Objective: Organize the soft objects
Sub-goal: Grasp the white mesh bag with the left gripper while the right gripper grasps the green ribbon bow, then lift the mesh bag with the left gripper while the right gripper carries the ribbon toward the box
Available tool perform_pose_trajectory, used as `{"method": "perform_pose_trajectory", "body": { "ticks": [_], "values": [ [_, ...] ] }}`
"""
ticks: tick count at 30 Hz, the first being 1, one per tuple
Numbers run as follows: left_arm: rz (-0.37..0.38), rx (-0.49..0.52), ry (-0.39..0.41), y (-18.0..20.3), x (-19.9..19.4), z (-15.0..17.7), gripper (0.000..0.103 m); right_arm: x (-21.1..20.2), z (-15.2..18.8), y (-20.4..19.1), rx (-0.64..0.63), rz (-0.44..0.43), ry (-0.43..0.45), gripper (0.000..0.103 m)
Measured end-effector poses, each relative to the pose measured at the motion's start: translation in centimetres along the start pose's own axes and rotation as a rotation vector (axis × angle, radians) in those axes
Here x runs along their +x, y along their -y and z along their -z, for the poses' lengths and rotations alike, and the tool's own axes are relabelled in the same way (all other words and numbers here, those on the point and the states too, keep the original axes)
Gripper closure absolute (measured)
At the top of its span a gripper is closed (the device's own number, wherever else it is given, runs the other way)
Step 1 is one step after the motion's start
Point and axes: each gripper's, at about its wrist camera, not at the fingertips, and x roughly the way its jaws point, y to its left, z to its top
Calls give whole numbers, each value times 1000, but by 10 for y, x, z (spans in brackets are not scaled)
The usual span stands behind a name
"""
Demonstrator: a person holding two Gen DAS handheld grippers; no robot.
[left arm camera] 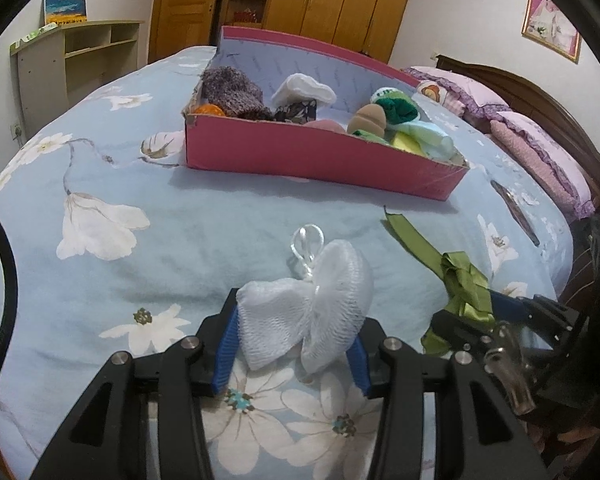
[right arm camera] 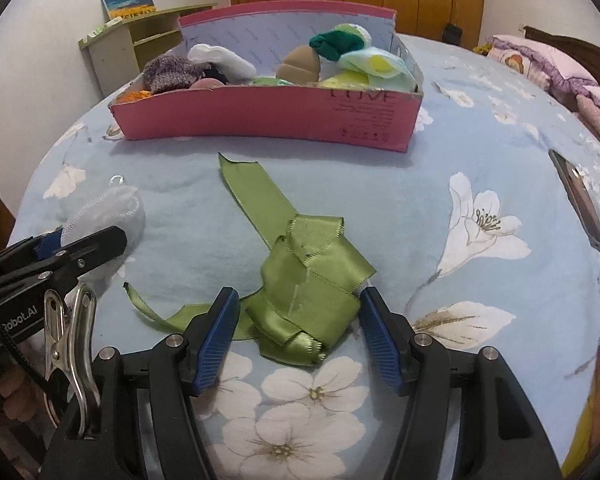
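A white mesh pouf [left arm camera: 340, 276] with a clear loop rests on the flowered bed cover. My left gripper [left arm camera: 298, 312] is shut on it, blue pads pressing both sides. The right wrist view shows this pouf [right arm camera: 108, 212] just past the left gripper [right arm camera: 84, 236]. A bunched green satin ribbon [right arm camera: 300, 264] lies between the pads of my right gripper [right arm camera: 299, 294], which is shut on the bundle; one tail trails toward the box. The left wrist view has the ribbon [left arm camera: 460, 276] and right gripper [left arm camera: 476, 308] at lower right. The pink box [right arm camera: 260, 116] [left arm camera: 320, 152] behind holds several soft items.
A dark phone [right arm camera: 580, 204] lies on the cover to the right. Pink pillows [left arm camera: 540, 140] and a wooden headboard stand at the far right. A metal clip [right arm camera: 72, 340] hangs on the left gripper's body. A low shelf [left arm camera: 80, 56] and wardrobes line the walls.
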Motion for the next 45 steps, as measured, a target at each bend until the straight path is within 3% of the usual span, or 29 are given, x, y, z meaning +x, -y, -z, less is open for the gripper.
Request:
{"method": "perform_pose_trajectory", "body": {
  "ticks": [2, 10, 12, 21, 37, 45],
  "values": [
    [4, -4, 0, -1, -1, 0, 55, -1, 2, 1, 5, -10, 12, 41],
    [5, -2, 6, 1, -5, -2, 56, -9, 4, 13, 76, -75, 62, 86],
    [7, -11, 5, 1, -7, -3, 57, -11, 5, 18, 104, -95, 71, 92],
    [6, -39, 30, -2, -22, -12, 57, -26, 4, 29, 174, -155, 137, 94],
    [-6, -17, 126, 10, -61, -38, 57, -75, -14, 19, 83, -199, 269, 94],
    [-13, -6, 174, 16, -74, -57, 57, -86, -32, 22, 74, -226, 291, 94]
  ]
}}
